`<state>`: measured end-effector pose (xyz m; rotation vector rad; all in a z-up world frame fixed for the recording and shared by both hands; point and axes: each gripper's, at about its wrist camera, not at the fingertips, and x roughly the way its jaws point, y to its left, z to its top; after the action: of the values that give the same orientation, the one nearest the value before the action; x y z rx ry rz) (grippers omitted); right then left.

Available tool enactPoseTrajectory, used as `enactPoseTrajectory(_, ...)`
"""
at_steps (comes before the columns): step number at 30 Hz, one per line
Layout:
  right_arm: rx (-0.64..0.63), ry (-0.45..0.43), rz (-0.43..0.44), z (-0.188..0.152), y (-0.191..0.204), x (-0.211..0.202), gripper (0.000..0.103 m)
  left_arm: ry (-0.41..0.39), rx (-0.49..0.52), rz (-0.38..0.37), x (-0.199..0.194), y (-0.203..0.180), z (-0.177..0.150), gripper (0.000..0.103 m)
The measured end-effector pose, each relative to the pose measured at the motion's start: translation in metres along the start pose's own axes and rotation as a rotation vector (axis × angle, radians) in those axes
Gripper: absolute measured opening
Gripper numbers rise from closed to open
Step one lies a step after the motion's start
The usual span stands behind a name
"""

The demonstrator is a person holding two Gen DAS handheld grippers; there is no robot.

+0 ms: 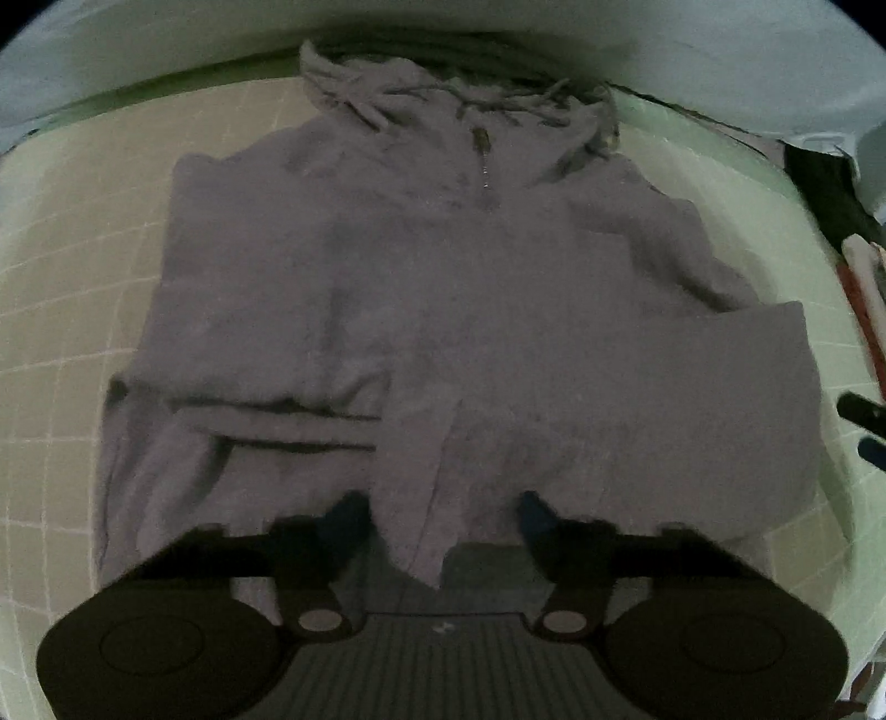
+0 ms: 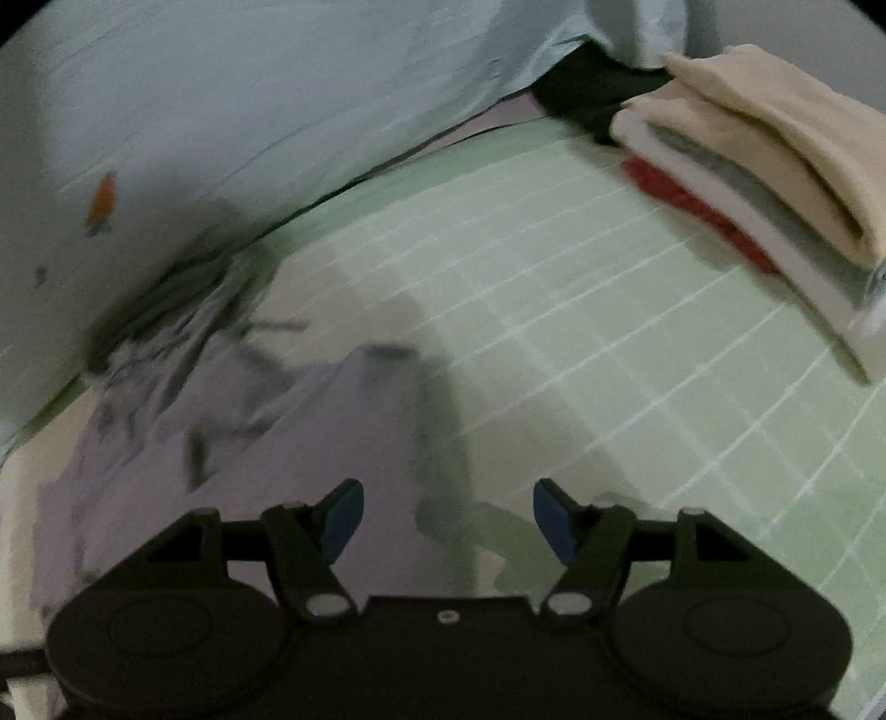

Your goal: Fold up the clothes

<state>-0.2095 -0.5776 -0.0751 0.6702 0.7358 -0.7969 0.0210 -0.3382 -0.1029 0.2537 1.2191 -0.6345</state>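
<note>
Grey hoodie (image 1: 443, 310) lies flat, front up, on a green gridded mat (image 1: 72, 266), hood toward the far edge by a pale blue sheet (image 1: 166, 50). Zip pull shows at the neck. Both sleeves are folded in across the body.

Left tool (image 1: 443, 518) hangs over the hoodie's hem, jaws approx. half open, a pointed flap of hem cloth betw. them; can't tell if the pads press it.

Right tool (image 2: 447, 518) sits over the hoodie's right edge, jaws wide apart, nothing held: left finger over grey cloth, right finger over bare mat. In the left view its tips (image 1: 864, 429) show at the right edge, just beside the hoodie.

Stack of folded clothes (image 2: 775, 183) (beige on top, white, grey, red under) rests on the mat, well apart from the hoodie.
</note>
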Motion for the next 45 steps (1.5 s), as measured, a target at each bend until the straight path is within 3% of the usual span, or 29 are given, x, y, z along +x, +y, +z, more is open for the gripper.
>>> enactPoseTrajectory(1, 0.003, -0.003, -0.012, 0.004, -0.001, 0.004, 0.069, -0.001, 0.004, -0.013, -0.001, 0.001, 0.001, 0.029)
enactPoseTrajectory(2, 0.006, -0.005, -0.022, 0.007, -0.002, 0.008, 0.069, -0.003, 0.009, -0.029, -0.004, 0.002, 0.003, 0.02)
enactPoseTrajectory(9, 0.036, -0.034, -0.114, 0.008, -0.009, 0.013, 0.069, -0.159, -0.038, -0.113, -0.056, 0.029, 0.02, 0.015)
enactPoseTrajectory(14, 0.023, -0.024, -0.138, 0.003, -0.004, 0.011, 0.069, -0.335, -0.168, -0.098, -0.12, 0.089, 0.04, 0.014)
enactPoseTrajectory(18, -0.045, -0.015, -0.128, -0.001, 0.011, 0.008, 0.069, -0.465, -0.306, 0.009, -0.16, 0.156, 0.046, 0.013)
enactPoseTrajectory(21, -0.115, -0.016, -0.118, -0.004, 0.025, 0.007, 0.069, -0.501, -0.406, 0.226, -0.162, 0.198, 0.042, 0.015)
enactPoseTrajectory(22, -0.14, -0.016, -0.113, -0.005, 0.03, 0.007, 0.069, -0.479, -0.432, 0.267, -0.156, 0.211, 0.04, 0.017)
enactPoseTrajectory(24, -0.187, -0.015, -0.1, -0.006, 0.041, 0.007, 0.069, -0.421, -0.485, 0.344, -0.142, 0.232, 0.034, 0.035)
enactPoseTrajectory(25, -0.208, -0.016, -0.089, -0.007, 0.047, 0.007, 0.069, -0.396, -0.502, 0.36, -0.136, 0.236, 0.03, 0.05)
enactPoseTrajectory(26, -0.228, -0.015, -0.078, -0.007, 0.052, 0.008, 0.069, -0.372, -0.517, 0.374, -0.13, 0.241, 0.025, 0.058)
enactPoseTrajectory(29, -0.28, -0.011, -0.039, -0.006, 0.07, 0.01, 0.069, -0.327, -0.533, 0.326, -0.118, 0.244, 0.011, 0.066)
enactPoseTrajectory(33, -0.334, -0.002, 0.039, -0.002, 0.095, 0.02, 0.067, -0.253, -0.528, 0.279, -0.093, 0.238, 0.008, 0.068)
enactPoseTrajectory(35, -0.323, 0.02, 0.091, 0.002, 0.103, 0.032, 0.059, -0.225, -0.532, 0.257, -0.079, 0.234, 0.005, 0.07)
enactPoseTrajectory(37, -0.279, 0.051, 0.147, 0.007, 0.108, 0.045, 0.04, -0.204, -0.539, 0.241, -0.068, 0.229, 0.003, 0.072)
enactPoseTrajectory(40, -0.23, 0.07, 0.202, 0.014, 0.115, 0.062, 0.032, -0.173, -0.538, 0.231, -0.052, 0.226, 0.005, 0.072)
enactPoseTrajectory(42, -0.235, 0.072, 0.229, 0.017, 0.12, 0.071, 0.022, -0.154, -0.534, 0.231, -0.044, 0.225, 0.008, 0.072)
enactPoseTrajectory(45, -0.255, 0.094, 0.274, 0.021, 0.128, 0.084, 0.017, -0.152, -0.525, 0.254, -0.037, 0.225, 0.013, 0.075)
